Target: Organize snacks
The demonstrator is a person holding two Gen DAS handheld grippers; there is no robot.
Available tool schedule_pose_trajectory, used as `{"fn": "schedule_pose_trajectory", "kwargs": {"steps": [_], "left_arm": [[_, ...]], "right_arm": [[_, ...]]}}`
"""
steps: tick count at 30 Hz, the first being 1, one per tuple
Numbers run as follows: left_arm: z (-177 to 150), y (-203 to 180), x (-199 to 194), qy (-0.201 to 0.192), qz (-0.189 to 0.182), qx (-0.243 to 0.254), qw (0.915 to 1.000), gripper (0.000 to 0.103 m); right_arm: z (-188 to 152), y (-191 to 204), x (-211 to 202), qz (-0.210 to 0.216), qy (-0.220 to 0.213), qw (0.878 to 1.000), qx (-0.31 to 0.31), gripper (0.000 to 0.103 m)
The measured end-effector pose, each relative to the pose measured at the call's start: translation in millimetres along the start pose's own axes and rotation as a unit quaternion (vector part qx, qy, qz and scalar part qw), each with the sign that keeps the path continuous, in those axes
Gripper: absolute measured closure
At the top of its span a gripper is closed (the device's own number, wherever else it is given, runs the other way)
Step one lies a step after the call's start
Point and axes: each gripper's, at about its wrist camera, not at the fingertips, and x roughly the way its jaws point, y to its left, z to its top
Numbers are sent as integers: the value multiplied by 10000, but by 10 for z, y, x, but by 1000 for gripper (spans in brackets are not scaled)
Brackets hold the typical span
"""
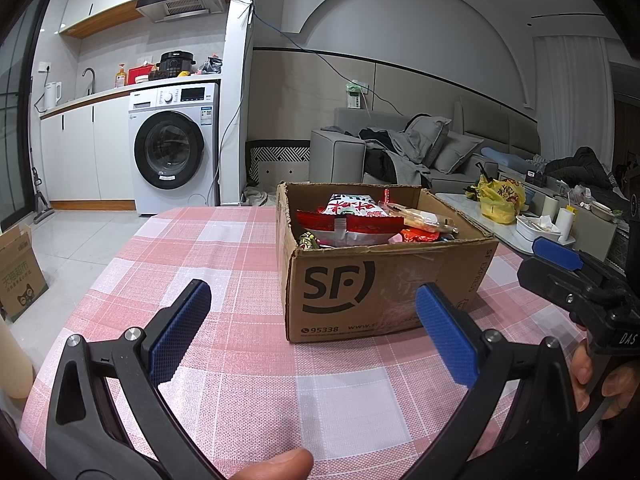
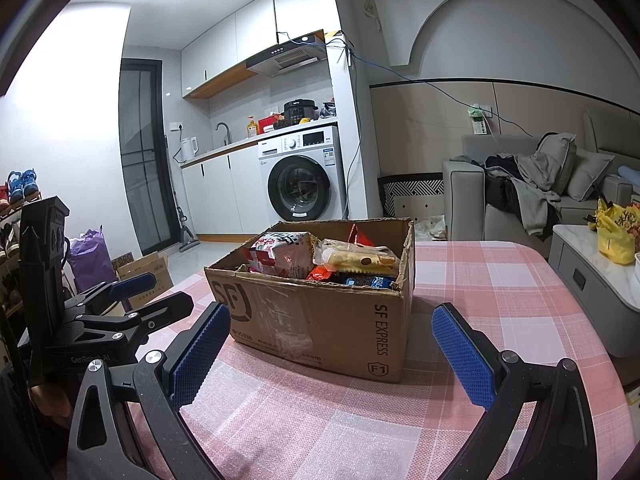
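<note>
An open SF cardboard box [image 1: 380, 280] stands on the pink plaid tablecloth [image 1: 224, 240], filled with snacks. A red and white bag [image 1: 352, 216] lies on top, beside a yellow biscuit packet [image 2: 360, 260] and a blue cookie pack [image 2: 370, 281]. My left gripper [image 1: 312, 290] is open and empty, just in front of the box's printed long side. My right gripper [image 2: 330, 313] is also open and empty, facing the box's near corner. Each gripper shows at the edge of the other's view: the right gripper's blue pad [image 1: 558, 254] and the left gripper's blue pad [image 2: 132, 284].
The round table's edge curves on both sides. A cardboard box [image 1: 20, 276] and a purple bag [image 2: 90, 256] sit on the floor to the left. To the right stands a low white table [image 2: 580, 248] with a yellow bag [image 2: 614, 236]. A washing machine [image 1: 172, 148] and a sofa [image 1: 340, 156] are behind.
</note>
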Motion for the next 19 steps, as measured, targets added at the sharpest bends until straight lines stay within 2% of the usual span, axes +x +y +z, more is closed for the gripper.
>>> {"fn": "schedule_pose_trajectory", "kwargs": {"steps": [19], "left_arm": [[9,-21,5,-25,-22,25,10000,1]], "right_arm": [[-8,9,3,7,8,10000,-6,0]]}}
